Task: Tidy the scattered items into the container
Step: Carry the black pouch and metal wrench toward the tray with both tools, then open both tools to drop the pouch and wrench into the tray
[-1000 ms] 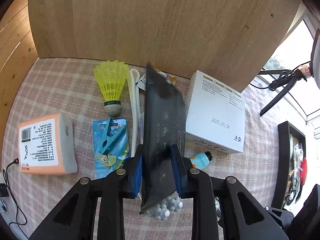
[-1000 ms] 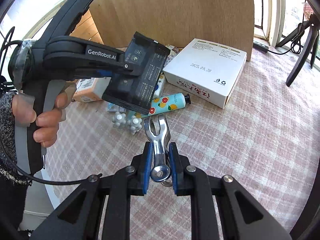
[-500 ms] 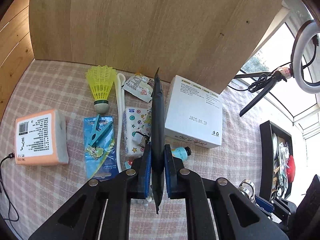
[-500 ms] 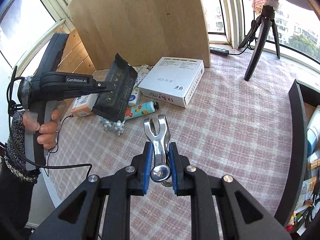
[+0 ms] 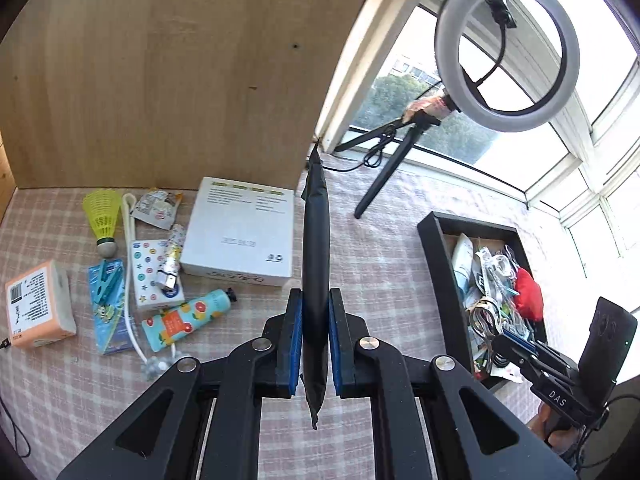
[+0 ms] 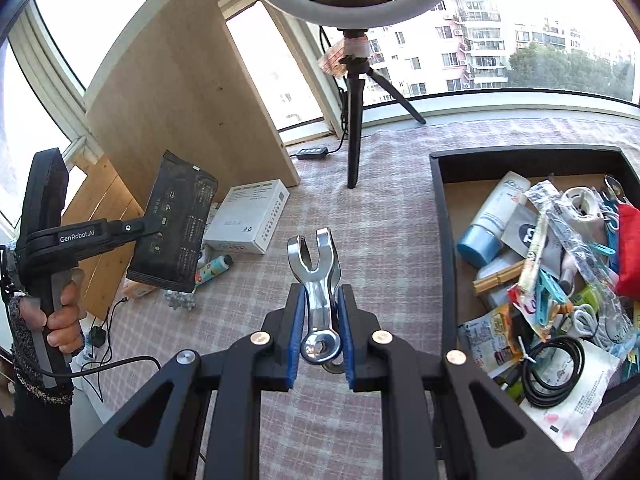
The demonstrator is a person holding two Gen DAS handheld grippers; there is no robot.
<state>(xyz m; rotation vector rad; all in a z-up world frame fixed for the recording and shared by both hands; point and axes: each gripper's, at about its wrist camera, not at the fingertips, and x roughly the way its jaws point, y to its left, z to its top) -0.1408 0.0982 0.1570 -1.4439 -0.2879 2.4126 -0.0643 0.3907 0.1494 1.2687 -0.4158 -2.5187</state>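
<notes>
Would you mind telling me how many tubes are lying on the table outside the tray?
1: a citrus-print tube lies on the checked cloth, just in front of the white box and beside the patterned pack. Others may hide under the clutter.

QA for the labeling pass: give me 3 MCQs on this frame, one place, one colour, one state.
1. The hand cream tube lies:
A. on the cloth by the white box
B. in the black tray
C. on the tripod

2. The shuttlecock skirt is:
A. red
B. yellow
C. white

3. The right hand-held gripper is:
A. open
B. shut on a metal clip
C. shut on a cable

A: it rests near the box's front edge.
B: the skirt is yellow.
C is wrong; B: the pads pinch the clip.
</notes>
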